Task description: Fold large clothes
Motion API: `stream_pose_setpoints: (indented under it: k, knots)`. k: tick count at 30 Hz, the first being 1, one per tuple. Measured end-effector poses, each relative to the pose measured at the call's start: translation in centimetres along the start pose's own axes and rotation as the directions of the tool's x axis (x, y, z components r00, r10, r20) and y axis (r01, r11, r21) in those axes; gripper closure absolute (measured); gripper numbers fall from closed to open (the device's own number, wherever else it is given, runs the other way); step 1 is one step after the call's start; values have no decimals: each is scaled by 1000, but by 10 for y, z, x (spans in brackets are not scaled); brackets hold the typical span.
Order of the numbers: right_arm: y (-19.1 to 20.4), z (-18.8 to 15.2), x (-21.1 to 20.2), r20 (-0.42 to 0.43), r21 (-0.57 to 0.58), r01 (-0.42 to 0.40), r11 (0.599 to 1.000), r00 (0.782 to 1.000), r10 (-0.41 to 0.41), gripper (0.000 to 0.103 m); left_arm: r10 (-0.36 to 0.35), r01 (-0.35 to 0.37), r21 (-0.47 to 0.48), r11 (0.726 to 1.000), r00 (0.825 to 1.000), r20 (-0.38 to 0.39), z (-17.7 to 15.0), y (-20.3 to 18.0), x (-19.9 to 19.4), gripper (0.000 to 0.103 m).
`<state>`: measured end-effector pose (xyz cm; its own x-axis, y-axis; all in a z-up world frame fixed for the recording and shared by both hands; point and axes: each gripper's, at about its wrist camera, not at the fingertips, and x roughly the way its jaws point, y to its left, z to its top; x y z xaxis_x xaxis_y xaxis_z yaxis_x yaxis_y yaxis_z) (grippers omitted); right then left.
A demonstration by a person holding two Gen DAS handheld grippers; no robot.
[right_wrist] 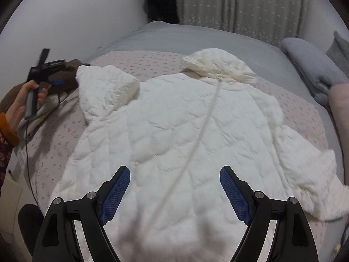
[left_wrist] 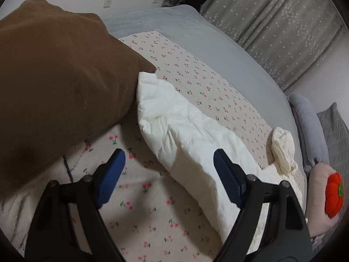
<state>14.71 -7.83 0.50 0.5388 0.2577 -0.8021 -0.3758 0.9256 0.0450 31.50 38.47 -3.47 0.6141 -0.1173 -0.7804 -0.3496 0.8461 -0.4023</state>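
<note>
Puffy quilted white jacket (right_wrist: 174,131)

Left gripper (left_wrist: 169,180): blue-padded jaws spread wide, nothing between them, hovering over the bed.
White padded coat (left_wrist: 185,139): sleeve stretched across the cherry-print sheet (left_wrist: 196,74).
Brown cloth (left_wrist: 61,83): bulky, at the left, overlapping the sleeve's end.
Orange plush (left_wrist: 333,194): far right edge.
Grey curtain (left_wrist: 272,26): behind.

a home bedroom. a bed (right_wrist: 196,37) with a cherry-print blanket (left_wrist: 196,74) fills the room, pillows (right_wrist: 309,65) at one side. star-patterned curtains (left_wrist: 272,21) hang behind.
</note>
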Motion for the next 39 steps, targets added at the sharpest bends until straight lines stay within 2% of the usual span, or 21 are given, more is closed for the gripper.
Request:
stream_pose_setpoints:
  k: [4, 7, 8, 10, 11, 14, 16, 18, 20, 22, 23, 25, 27, 29, 30, 31, 33, 34, 36, 37, 39]
  knots:
    - [60, 37, 45, 17, -108, -137, 985, 990, 139, 17, 47, -47, -50, 998, 999, -10, 19, 5, 36, 21]
    - [103, 54, 77, 15, -188, -227, 956, 972, 233, 17, 76, -77, -69, 995, 997, -18, 29, 7, 58, 30]
    - [116, 59, 87, 13, -204, -259, 944, 964, 267, 17, 81, -82, -71, 994, 997, -19, 30, 7, 63, 38]
    - [137, 72, 107, 16, -234, -304, 923, 949, 316, 18, 81, -82, -71, 994, 997, -17, 32, 7, 70, 92]
    - [146, 77, 116, 34, -251, -303, 919, 946, 322, 20, 80, -80, -66, 995, 997, -1, 32, 6, 70, 93]
    - [160, 92, 143, 55, -264, -298, 917, 945, 323, 39, 36, -41, 29, 999, 987, 158, 30, -6, 42, 97]
    - [161, 95, 161, 17, -257, -345, 903, 932, 361, 72, -22, -9, 104, 995, 956, 292, 25, -14, 10, 97]
    - [171, 92, 178, -40, -274, -391, 879, 918, 396, 93, -64, 13, 130, 991, 918, 392, 25, -12, -20, 97]
    - [184, 84, 197, -125, -283, -449, 848, 893, 431, 97, -63, 17, 103, 995, 883, 465, 21, 3, -46, 98]
    - [196, 72, 220, -213, -294, -474, 830, 879, 426, 98, -6, -27, 58, 998, 861, 509, 14, 19, -63, 98]
    - [202, 65, 232, -242, -307, -462, 832, 883, 401, 98, 42, -73, 41, 996, 855, 517, 10, 26, -68, 98]
    - [202, 63, 233, -225, -288, -479, 829, 875, 428, 98, 148, -178, 13, 984, 855, 498, 2, 39, -69, 98]
    - [200, 64, 226, -220, -274, -514, 813, 856, 468, 94, 157, -189, 18, 982, 860, 486, -6, 48, -72, 97]
    - [196, 61, 209, -193, -274, -581, 767, 814, 548, 85, 160, -212, 32, 977, 817, 554, -18, 44, -85, 97]
    - [190, 59, 195, -159, -271, -617, 739, 786, 598, 74, 164, -228, 34, 973, 787, 595, -28, 42, -94, 97]
    - [180, 59, 179, -106, -269, -639, 720, 763, 638, 65, 159, -230, 32, 973, 761, 629, -37, 42, -103, 97]
    - [150, 61, 154, 44, -245, -650, 719, 734, 678, 54, 160, -225, 13, 974, 732, 662, -53, 50, -114, 97]
    - [134, 67, 151, 117, -202, -628, 752, 747, 655, 50, 171, -229, -2, 974, 721, 671, -60, 56, -118, 97]
    - [103, 81, 161, 191, -84, -546, 834, 812, 551, 49, 193, -232, -34, 972, 708, 679, -74, 69, -123, 97]
    - [95, 88, 173, 180, -40, -485, 873, 856, 484, 48, 193, -230, -37, 972, 703, 685, -82, 73, -125, 97]
    - [97, 96, 207, 91, -26, -390, 920, 916, 391, 47, 210, -260, -37, 965, 680, 702, -97, 77, -126, 97]
